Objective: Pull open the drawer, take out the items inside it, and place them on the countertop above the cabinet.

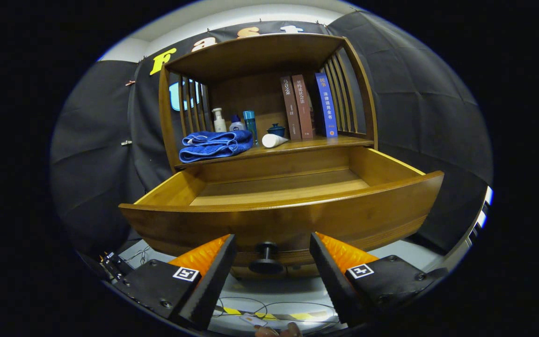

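Straddling the knob (266,256) of the open drawer (282,216), the gripper (273,267) jaws stand apart, untouching.

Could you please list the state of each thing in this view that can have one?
drawer: pulled open, visible floor bare.
drawer knob: between the fingers, not gripped.
gripper: open, fingers either side of the knob.
blue towel: folded, lying on the countertop.
white tube: lying on its side on the countertop.
books: standing upright at the back.
bottles: upright behind the towel.
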